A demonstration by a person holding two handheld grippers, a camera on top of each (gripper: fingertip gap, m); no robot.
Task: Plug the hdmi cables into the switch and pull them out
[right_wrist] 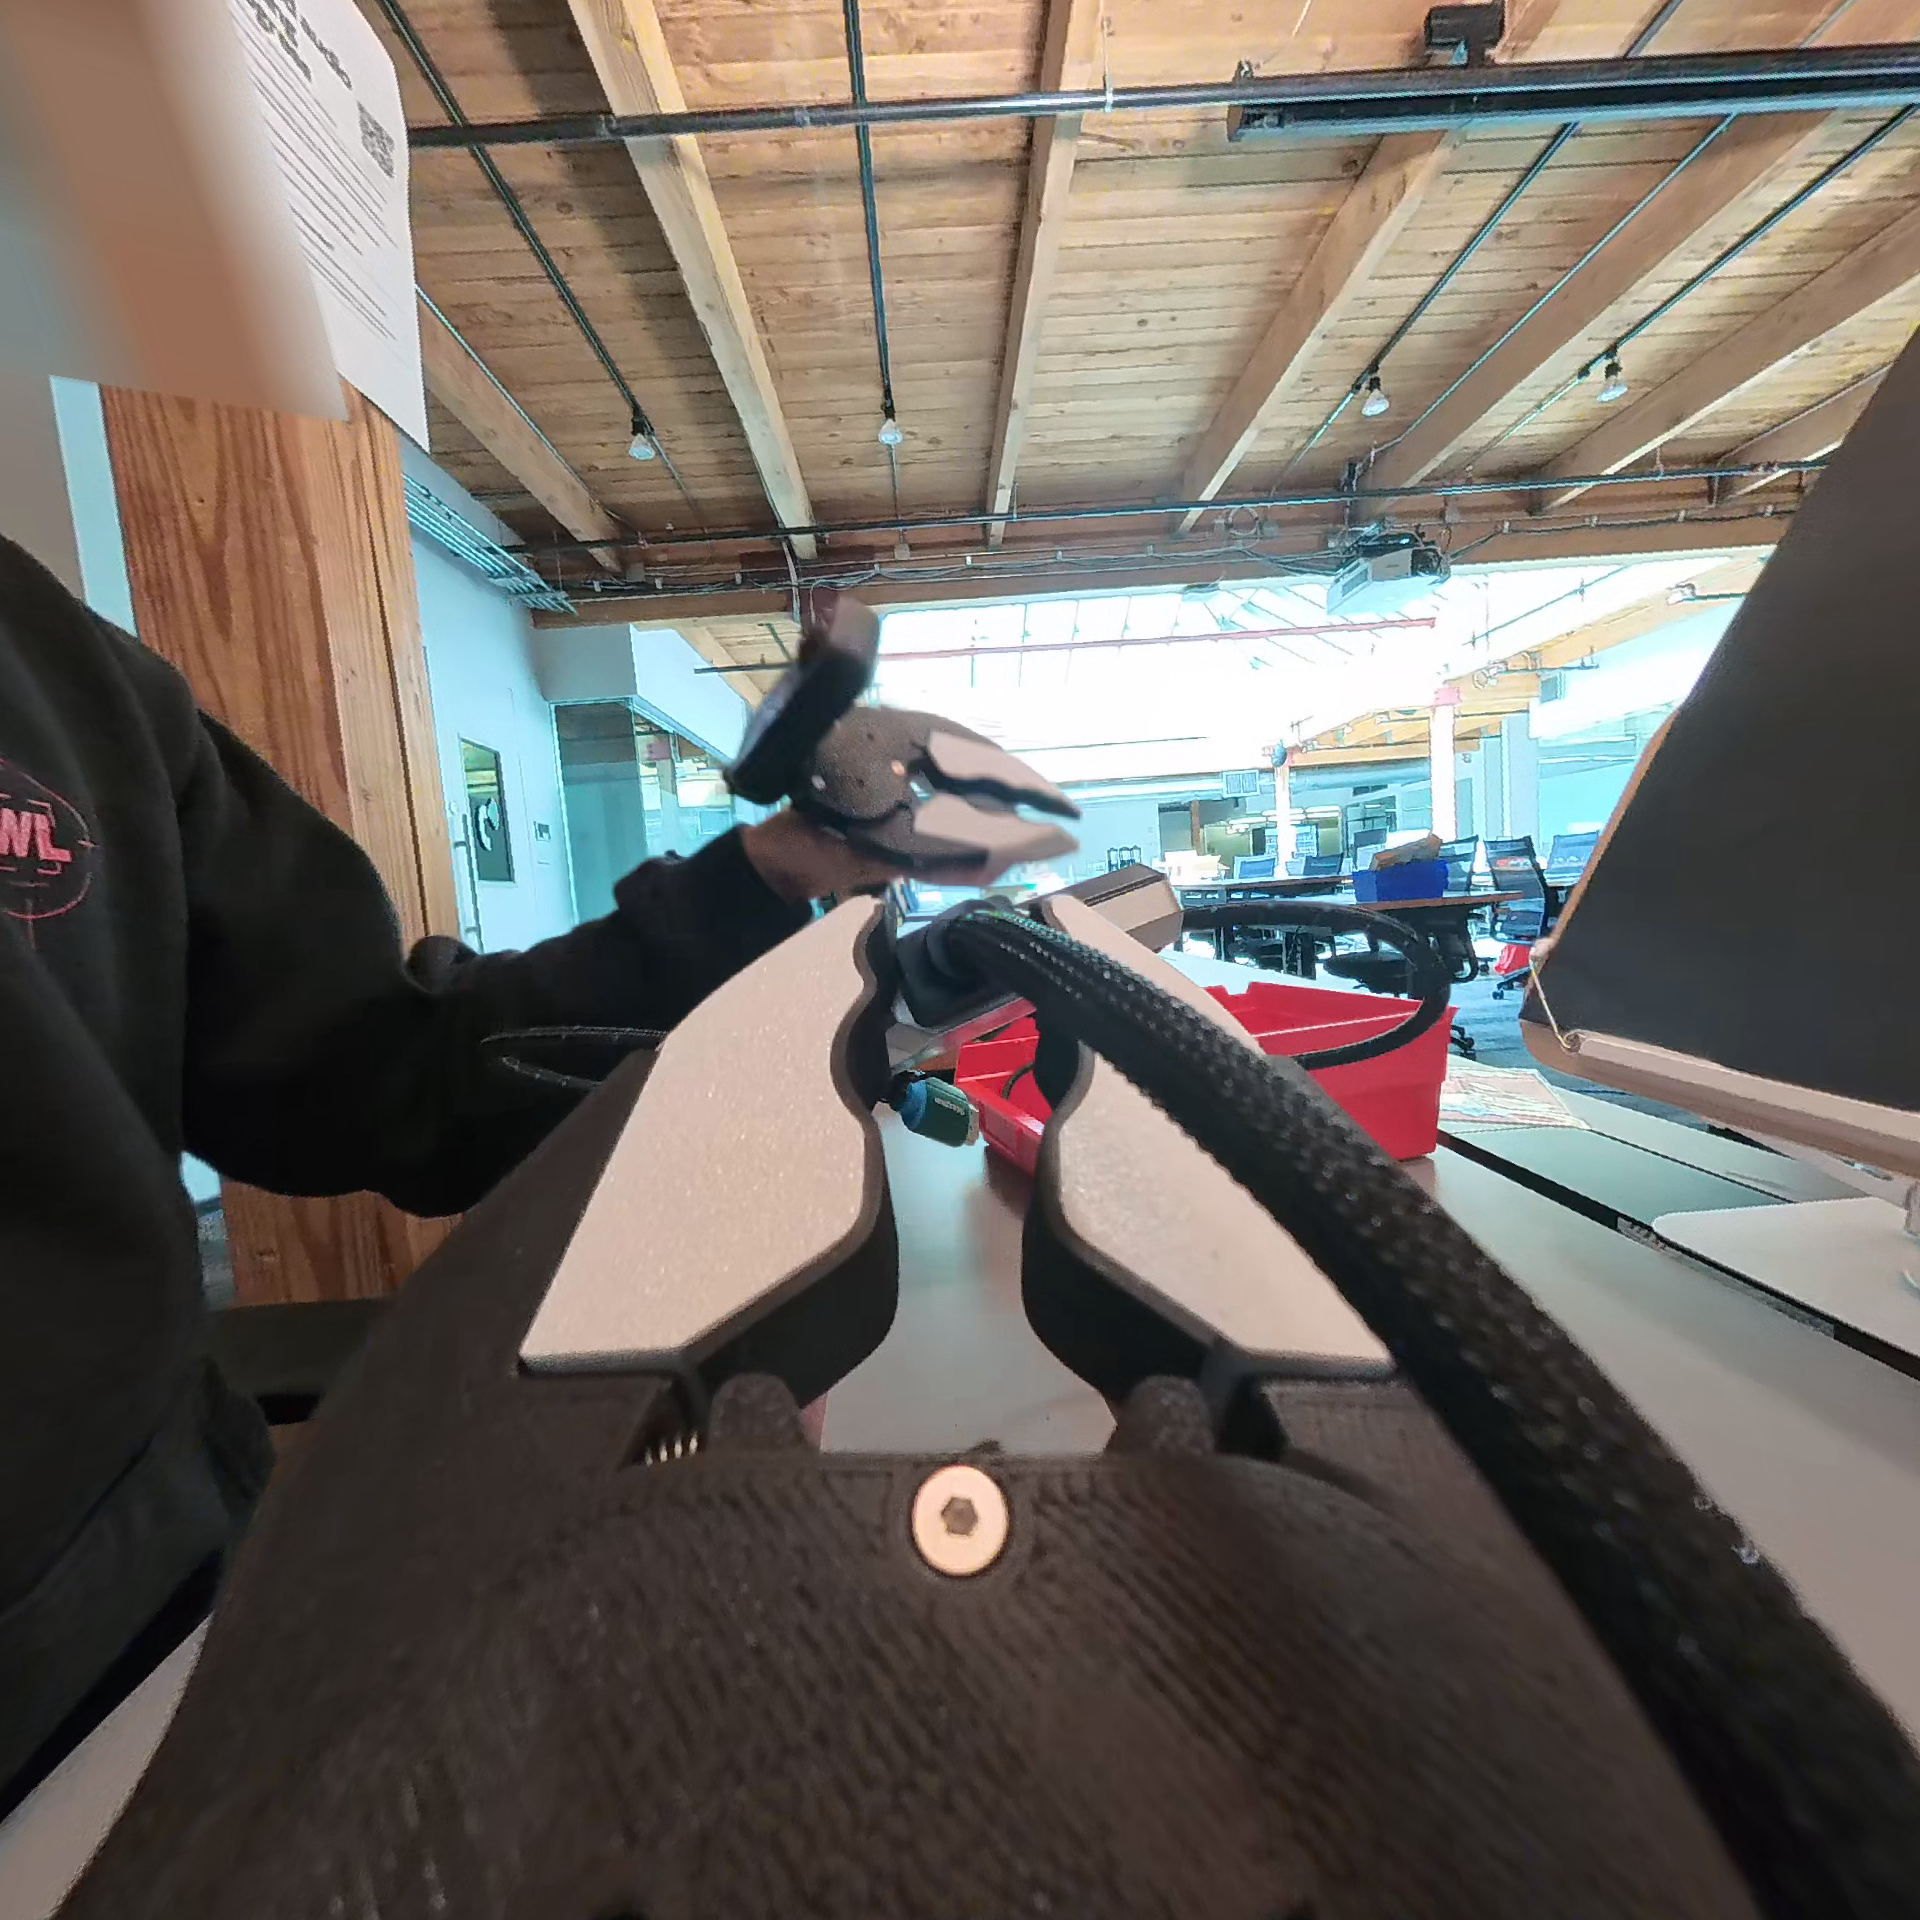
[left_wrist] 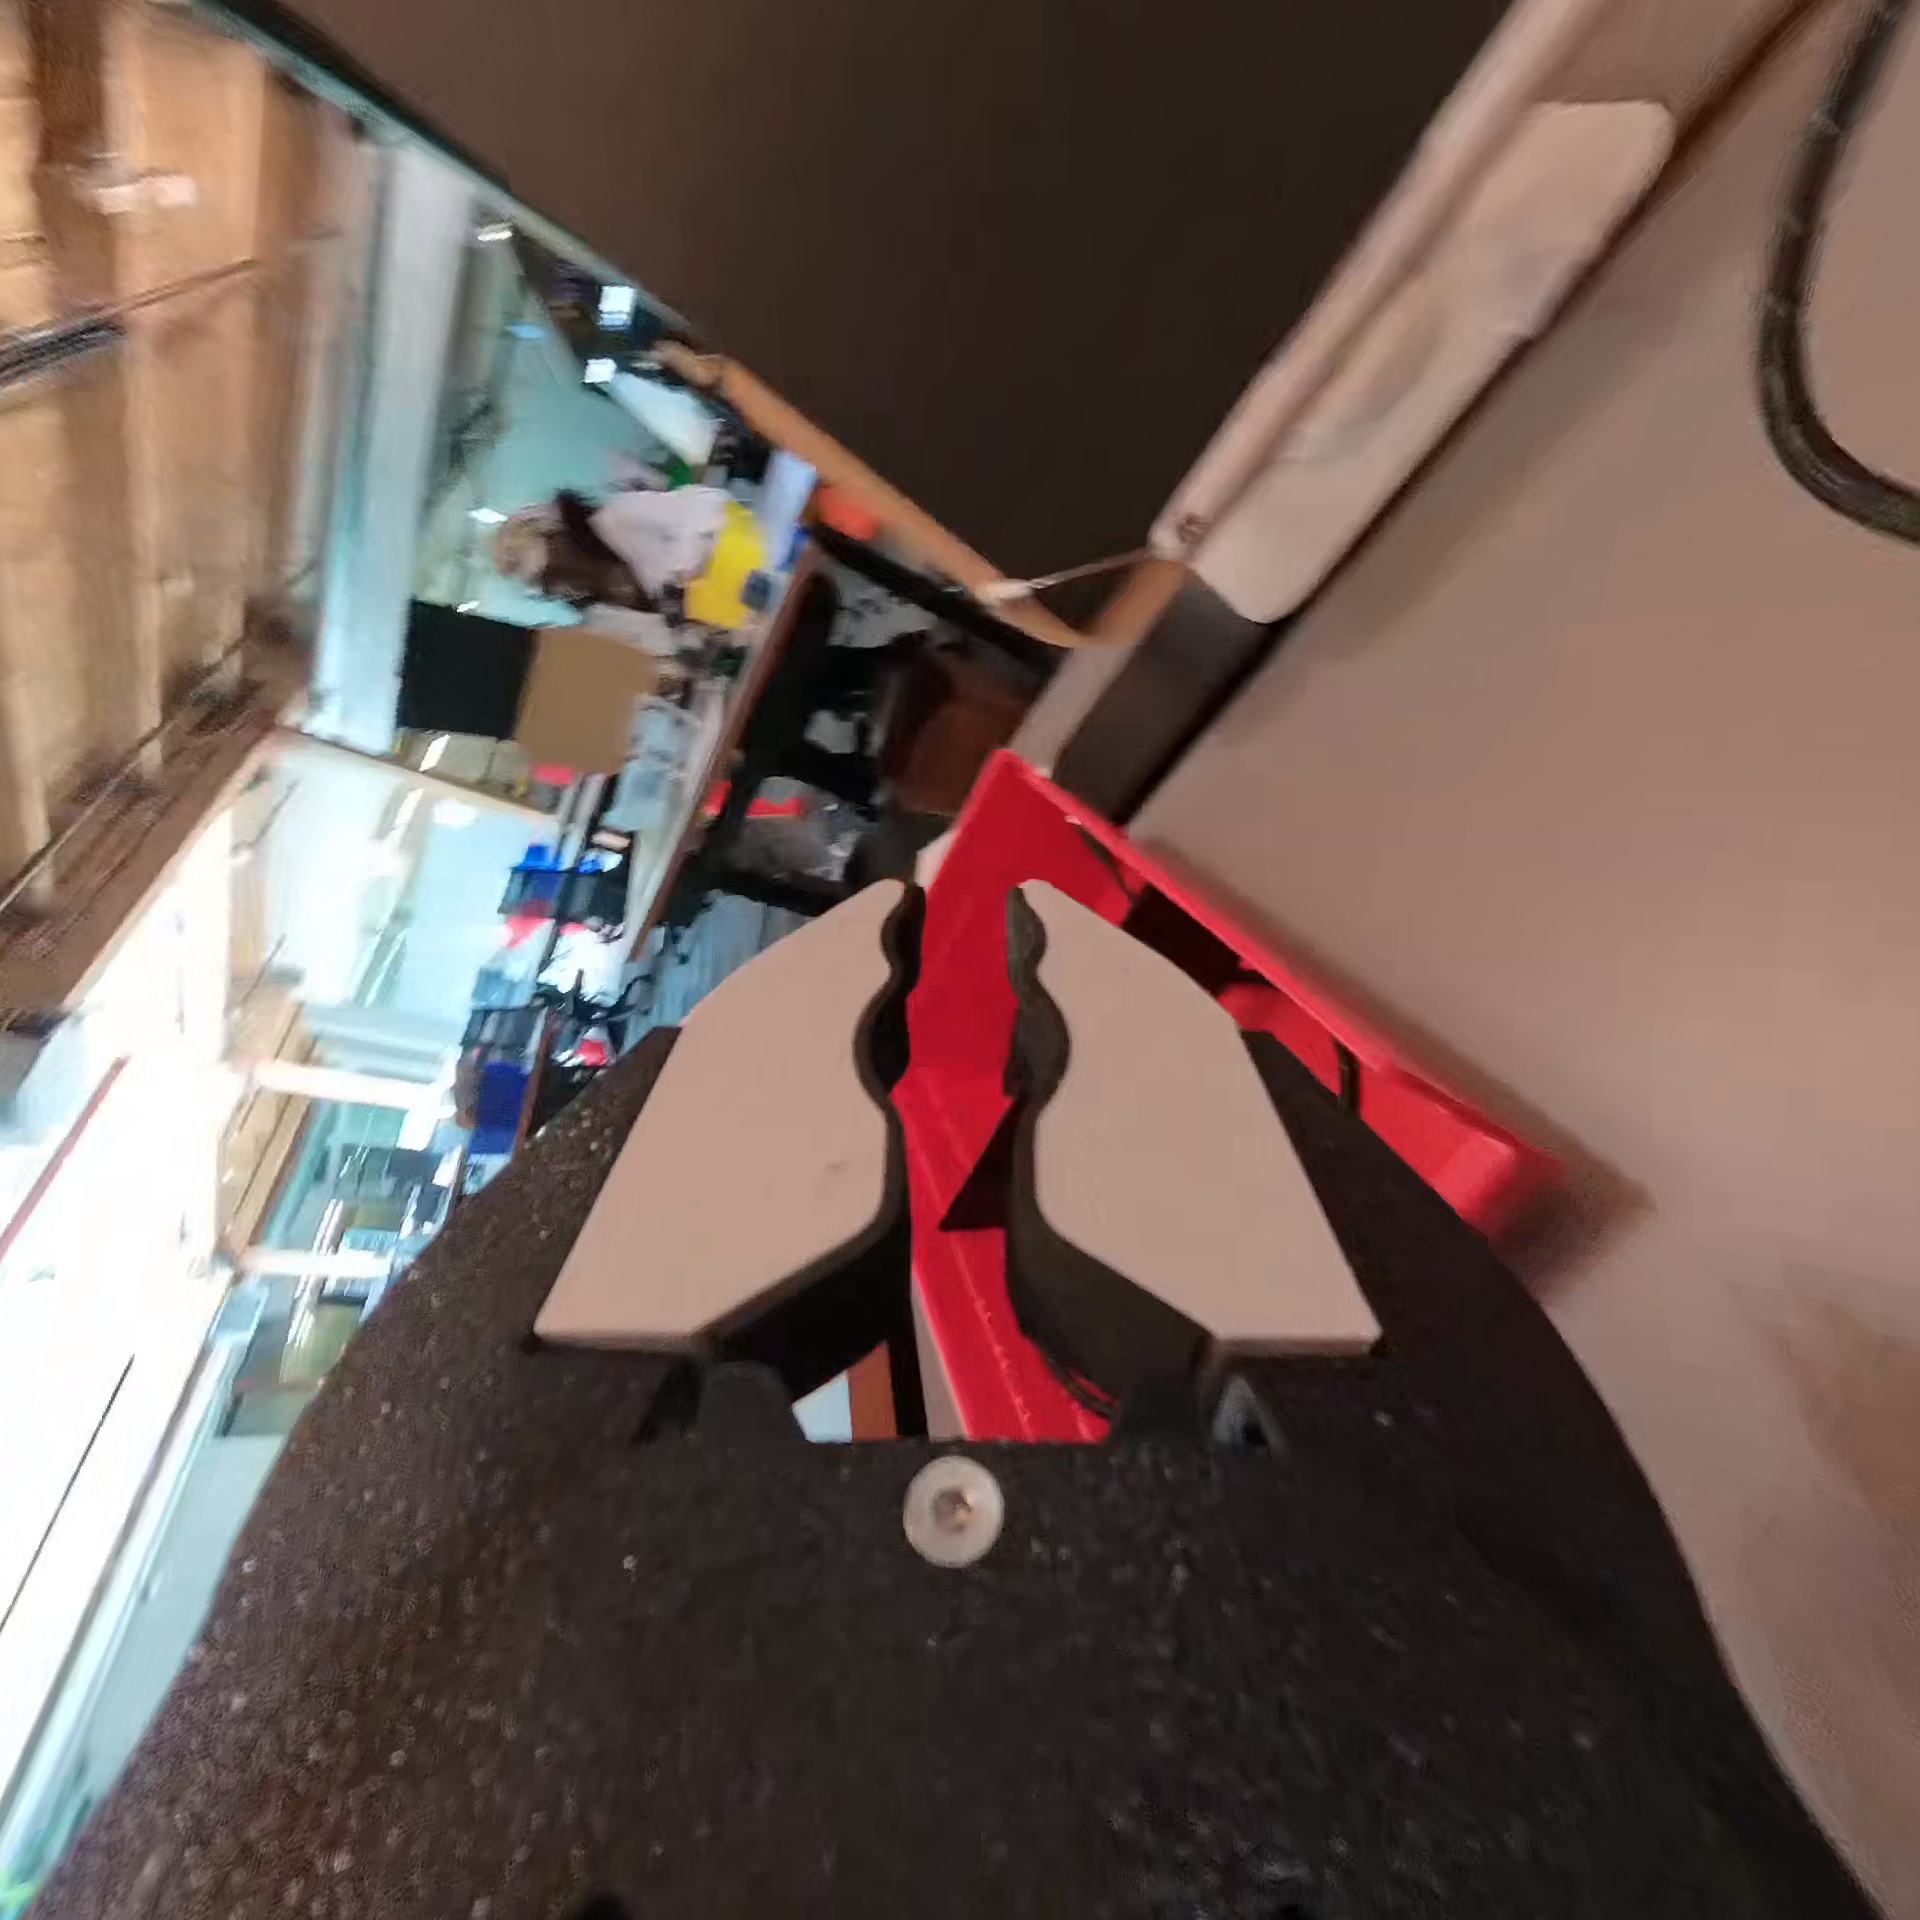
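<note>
My right gripper (right_wrist: 961,925) is shut on the plug end of a black braided HDMI cable (right_wrist: 1299,1122). The cable runs back over the right finger toward the lower right. A dark grey box, the switch (right_wrist: 1127,891), sits just beyond the fingertips; I cannot tell whether the plug is in it. My left gripper (left_wrist: 966,904) is open by a narrow gap and empty, tilted on its side. It also shows in the right wrist view (right_wrist: 1049,821), raised in the air above the switch. A second black cable (left_wrist: 1787,395) lies on the table.
A red bin (right_wrist: 1351,1049) stands on the grey table (right_wrist: 956,1299) behind the switch; it also shows in the left wrist view (left_wrist: 1403,1091). A monitor (right_wrist: 1766,779) stands at the right. A small green and blue thing (right_wrist: 940,1107) lies by the bin. A person's dark sleeve (right_wrist: 312,1039) is at the left.
</note>
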